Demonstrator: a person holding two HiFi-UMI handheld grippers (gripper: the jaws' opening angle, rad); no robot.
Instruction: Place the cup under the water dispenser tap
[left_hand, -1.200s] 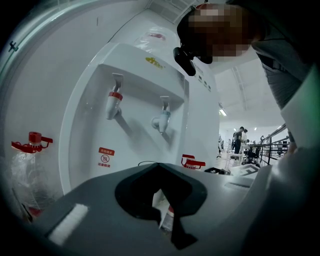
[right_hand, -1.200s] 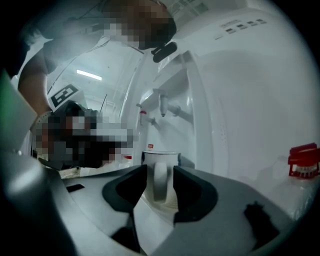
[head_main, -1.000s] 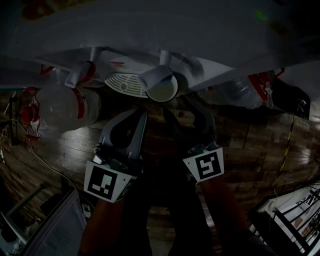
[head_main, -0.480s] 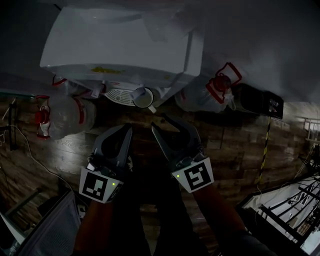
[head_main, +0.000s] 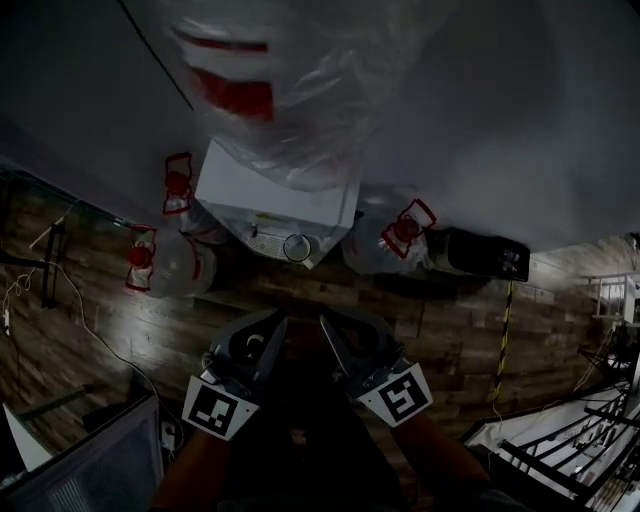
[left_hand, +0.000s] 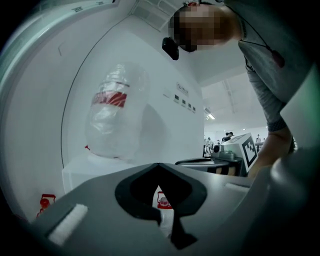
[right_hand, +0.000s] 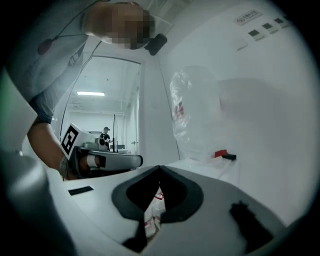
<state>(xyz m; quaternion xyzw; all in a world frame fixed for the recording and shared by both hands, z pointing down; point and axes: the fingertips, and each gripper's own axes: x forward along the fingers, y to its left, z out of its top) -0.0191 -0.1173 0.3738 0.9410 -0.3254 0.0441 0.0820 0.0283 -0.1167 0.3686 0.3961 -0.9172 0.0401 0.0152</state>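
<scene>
The left tongs (head_main: 276, 328) and right tongs (head_main: 330, 328) sit side by side, each with its jaws together and nothing between them. The cup (head_main: 297, 247) stands ahead of both, well apart, at the front of the water dispenser (head_main: 270, 195).

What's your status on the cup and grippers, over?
Left gripper shut, empty; right gripper shut, empty. Cup at the front of the water dispenser, free of both. Water jugs flank it, none in the path.
</scene>
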